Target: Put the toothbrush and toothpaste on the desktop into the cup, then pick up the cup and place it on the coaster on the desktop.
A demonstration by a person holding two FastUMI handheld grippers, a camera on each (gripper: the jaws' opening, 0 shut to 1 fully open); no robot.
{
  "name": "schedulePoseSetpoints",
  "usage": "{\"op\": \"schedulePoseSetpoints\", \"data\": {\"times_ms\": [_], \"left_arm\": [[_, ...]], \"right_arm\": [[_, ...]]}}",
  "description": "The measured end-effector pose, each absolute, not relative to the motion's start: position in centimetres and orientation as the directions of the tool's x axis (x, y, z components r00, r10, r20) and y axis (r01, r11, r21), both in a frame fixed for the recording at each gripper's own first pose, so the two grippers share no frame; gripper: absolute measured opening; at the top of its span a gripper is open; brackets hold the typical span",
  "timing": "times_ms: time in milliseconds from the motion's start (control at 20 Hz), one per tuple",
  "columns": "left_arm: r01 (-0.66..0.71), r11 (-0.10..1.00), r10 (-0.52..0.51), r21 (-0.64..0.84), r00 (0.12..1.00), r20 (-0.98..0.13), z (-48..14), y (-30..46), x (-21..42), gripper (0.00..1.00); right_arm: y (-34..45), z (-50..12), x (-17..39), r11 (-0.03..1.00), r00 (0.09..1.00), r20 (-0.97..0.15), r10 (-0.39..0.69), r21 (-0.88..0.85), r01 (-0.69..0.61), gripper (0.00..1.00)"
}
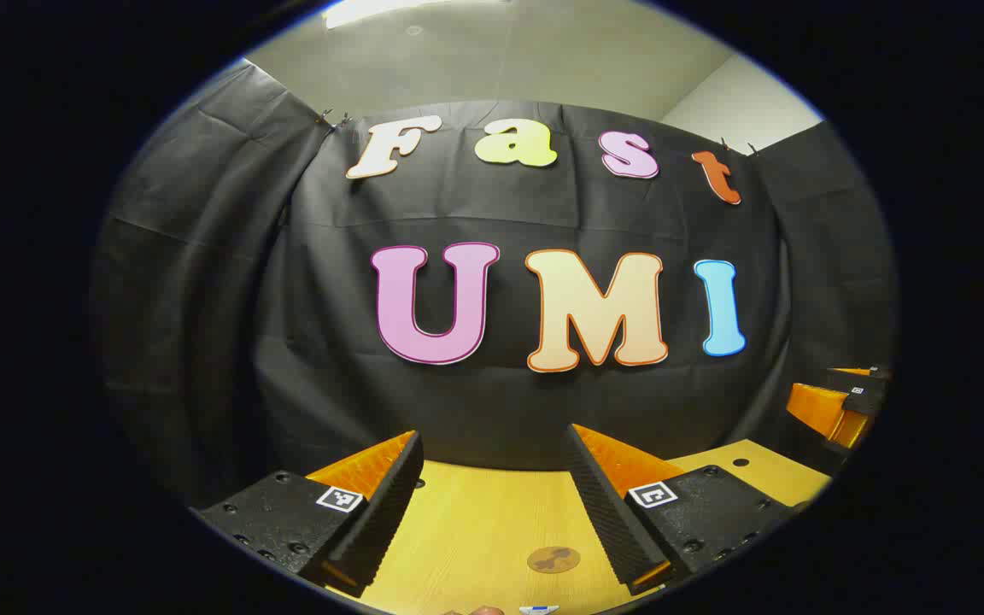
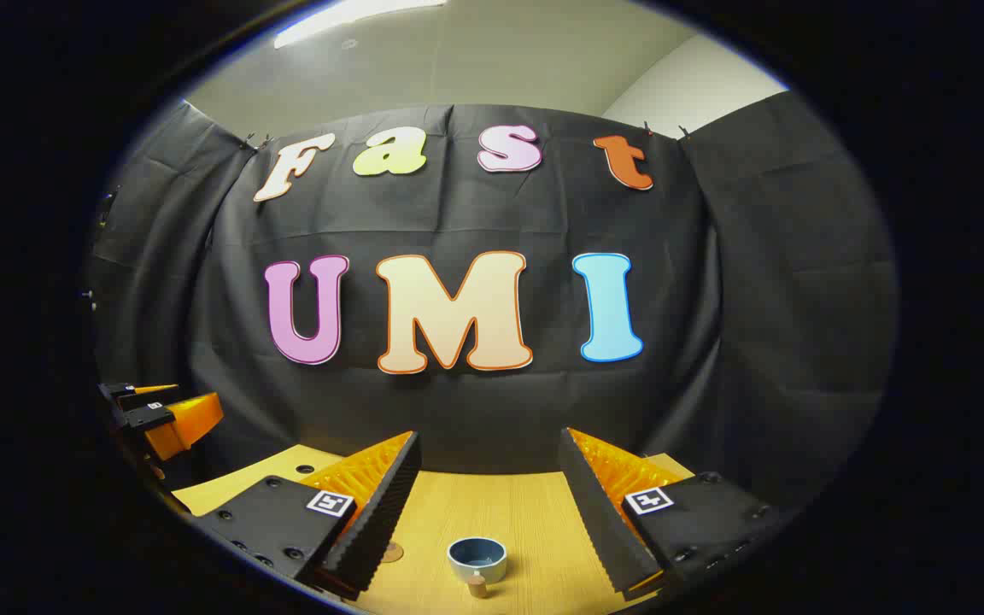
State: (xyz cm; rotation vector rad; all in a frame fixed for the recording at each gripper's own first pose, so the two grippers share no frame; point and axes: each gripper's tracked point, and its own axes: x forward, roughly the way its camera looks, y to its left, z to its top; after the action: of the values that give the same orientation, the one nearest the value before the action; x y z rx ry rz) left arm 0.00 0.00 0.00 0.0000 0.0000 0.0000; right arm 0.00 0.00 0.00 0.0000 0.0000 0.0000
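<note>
Cup first: a small round blue-grey cup with a pale inner wall (image 2: pixel 477 559) stands upright on the light wooden desktop (image 2: pixel 535 512), seen in the right gripper view low between that gripper's 2 fingers and apart from both. A small brownish knob-like object (image 2: pixel 478 585) sits just in front of it; what it is cannot be told. The cup looks like ceramic or hard plastic, so I judge it stiff, smooth-walled and somewhat slippery, modest in weight, and liable to chip if knocked. The safest hold would be across the rim, 1 finger inside and 1 outside, or around the body if the jaws span it.

The right gripper (image 2: pixel 489 487) hangs above the desk with its jaws wide and nothing between them. The left gripper (image 1: pixel 492 483) is likewise spread wide and empty; in its view a flat round brown coaster (image 1: pixel 553 559) lies on the desktop between the fingers. A small white and blue item (image 1: pixel 539 609) peeks in at the bottom edge, perhaps the toothpaste or toothbrush, but too little shows to say.
</note>
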Motion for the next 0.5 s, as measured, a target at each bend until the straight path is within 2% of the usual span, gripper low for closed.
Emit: {"op": "schedulePoseSetpoints", "data": {"times_ms": [200, 300, 350, 450, 500], "left_arm": [[-0.002, 1.0, 0.002, 0.002, 1.0, -0.007, -0.5, 0.2, 0.2, 0.96], [-0.006, 1.0, 0.006, 0.005, 1.0, -0.018, -0.8, 0.3, 0.5, 0.96], [-0.019, 1.0, 0.019, 0.015, 1.0, -0.018, -0.8, 0.7, 0.5, 0.99], [-0.033, 0.999, 0.033, 0.018, 0.999, -0.006, -0.5, 1.3, 0.3, 0.99], [-0.035, 0.999, 0.035, 0.018, 0.999, -0.005, -0.4, 1.4, 0.3, 0.96]], "right_arm": [[0.0, -0.4, 0.3, 1.0, 1.0, -0.009, 0.007, -0.012, -0.007, 0.96], [0.3, -0.7, 0.5, 1.0, 1.0, -0.019, 0.016, -0.016, -0.016, 0.99], [0.4, -0.8, 0.6, 1.0, 0.999, -0.026, 0.021, -0.016, -0.021, 0.99], [0.8, -1.5, 0.8, 0.999, 0.998, -0.045, 0.038, -0.018, -0.039, 0.99], [0.9, -1.8, 0.8, 0.999, 0.998, -0.052, 0.04, -0.025, -0.041, 0.99]]}}
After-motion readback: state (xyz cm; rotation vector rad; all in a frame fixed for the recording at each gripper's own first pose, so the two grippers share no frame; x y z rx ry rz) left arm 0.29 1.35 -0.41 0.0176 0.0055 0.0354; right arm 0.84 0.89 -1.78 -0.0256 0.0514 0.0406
